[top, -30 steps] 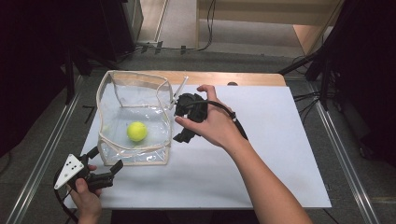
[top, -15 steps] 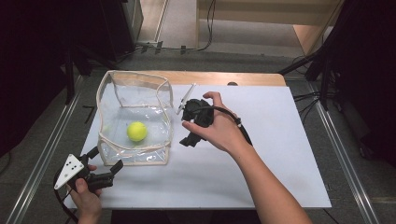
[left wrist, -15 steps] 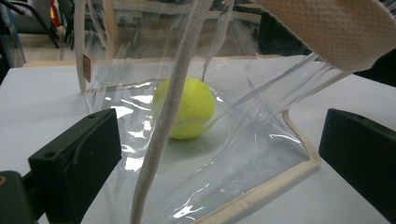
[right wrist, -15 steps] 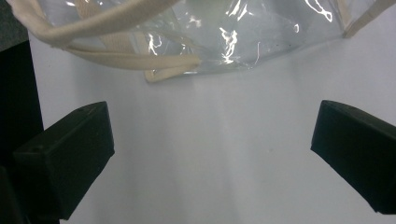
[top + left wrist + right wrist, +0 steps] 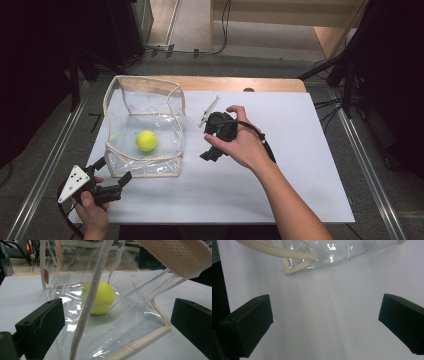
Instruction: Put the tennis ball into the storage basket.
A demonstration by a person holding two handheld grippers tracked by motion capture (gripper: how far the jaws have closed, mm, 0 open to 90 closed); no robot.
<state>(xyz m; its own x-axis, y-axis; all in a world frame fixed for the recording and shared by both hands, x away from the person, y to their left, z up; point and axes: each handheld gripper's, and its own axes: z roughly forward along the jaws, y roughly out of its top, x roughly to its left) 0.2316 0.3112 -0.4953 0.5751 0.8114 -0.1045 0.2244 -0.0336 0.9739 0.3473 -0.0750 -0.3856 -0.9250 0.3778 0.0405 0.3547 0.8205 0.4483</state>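
On the white counter [image 5: 280, 190] a clear plastic pouch [image 5: 145, 125] with cream fabric trim is sitting at the left half, mouth gaping upward, so you're looking straight down into it. It's a boxy thing, its longer side running away from the person toward the far edge. A yellow-green tennis ball [image 5: 146, 140] is lying inside on the bottom, near the front wall. Left tongs [image 5: 114, 180] are hovering just off the pouch's near corner, spread wide and gripping nothing, pointing right at the ball through the plastic, with a cream strap [image 5: 90, 302] hanging across in front. Right tongs [image 5: 212, 147] are hanging beside the pouch's right wall, also released, aiming down at bare counter.
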